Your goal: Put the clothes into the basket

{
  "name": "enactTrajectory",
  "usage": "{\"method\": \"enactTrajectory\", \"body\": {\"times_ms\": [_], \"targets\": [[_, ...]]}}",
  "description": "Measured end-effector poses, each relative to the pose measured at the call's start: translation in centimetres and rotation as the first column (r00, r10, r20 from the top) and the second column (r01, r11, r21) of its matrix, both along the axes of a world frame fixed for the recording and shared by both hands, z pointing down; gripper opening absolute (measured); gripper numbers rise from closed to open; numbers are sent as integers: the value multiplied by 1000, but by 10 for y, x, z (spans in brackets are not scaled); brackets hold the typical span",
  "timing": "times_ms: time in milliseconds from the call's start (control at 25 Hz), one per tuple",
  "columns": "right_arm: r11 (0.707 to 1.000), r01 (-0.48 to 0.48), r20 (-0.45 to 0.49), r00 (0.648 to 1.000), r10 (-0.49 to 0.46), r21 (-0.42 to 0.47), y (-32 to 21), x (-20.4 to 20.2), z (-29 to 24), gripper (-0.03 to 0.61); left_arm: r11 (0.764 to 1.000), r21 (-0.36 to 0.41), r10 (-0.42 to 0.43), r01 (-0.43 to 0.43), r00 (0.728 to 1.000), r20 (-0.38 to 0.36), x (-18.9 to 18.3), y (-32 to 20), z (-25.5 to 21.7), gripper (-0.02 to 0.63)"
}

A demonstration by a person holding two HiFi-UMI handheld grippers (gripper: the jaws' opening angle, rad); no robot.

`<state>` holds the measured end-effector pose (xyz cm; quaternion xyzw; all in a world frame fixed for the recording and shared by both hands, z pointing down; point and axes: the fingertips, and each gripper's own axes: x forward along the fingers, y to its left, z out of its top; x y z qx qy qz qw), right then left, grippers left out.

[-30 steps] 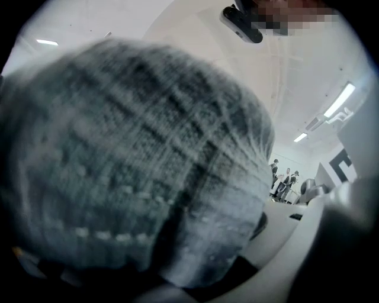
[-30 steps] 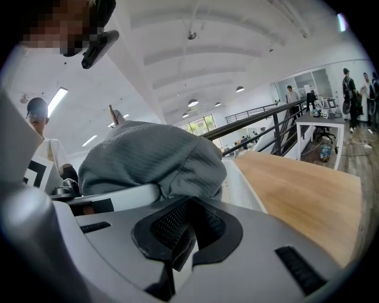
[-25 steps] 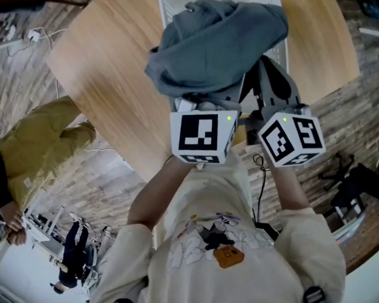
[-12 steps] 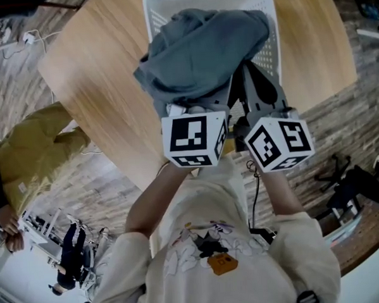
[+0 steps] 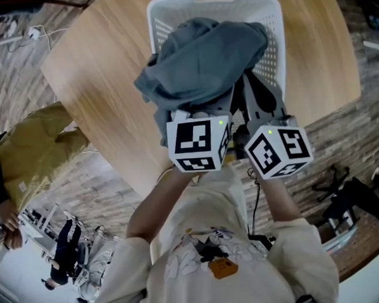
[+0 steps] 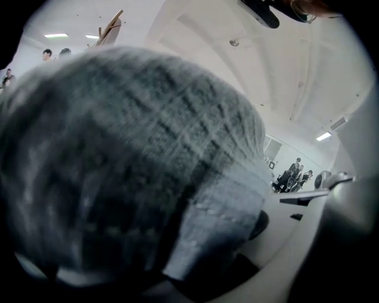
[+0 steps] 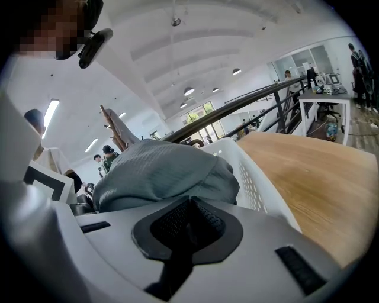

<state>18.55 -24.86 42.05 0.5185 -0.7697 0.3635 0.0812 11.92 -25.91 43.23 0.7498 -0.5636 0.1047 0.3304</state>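
Clothes [image 5: 203, 58], a rumpled grey-blue knit bundle, are clamped in the left gripper [image 5: 195, 116], ahead of the closed right gripper [image 7: 186, 228], over a perforated white plastic basket [image 5: 268, 17].

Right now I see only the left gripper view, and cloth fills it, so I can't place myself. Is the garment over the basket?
Observer: Yes. In the head view the garment bulges above the basket, covering its near-left rim.
Operator: And the right gripper?
Observer: The right gripper is shut, no cloth in its jaws.
Operator: What's under the basket?
Observer: A wooden table.
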Motion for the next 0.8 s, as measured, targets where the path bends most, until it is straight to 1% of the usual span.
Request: {"method": "enactTrajectory", "body": {"times_ms": [200, 280, 400, 800], "targets": [[1000, -1, 11, 1000, 1, -19, -4, 3, 7, 25, 999, -41, 26, -25, 999, 21, 2, -3, 15, 342], [1000, -2, 15, 1000, 3, -20, -7, 5, 8, 25, 999, -35, 31, -30, 999, 25, 3, -5, 14, 341], [1000, 1, 21, 1000, 0, -24, -9, 4, 9, 25, 999, -5, 32, -32, 999, 24, 2, -13, 8, 339], [1000, -13, 37, 999, 14, -28, -6, 9, 5, 25, 1000, 0, 28, -28, 999, 20, -1, -8, -4, 339]]}}
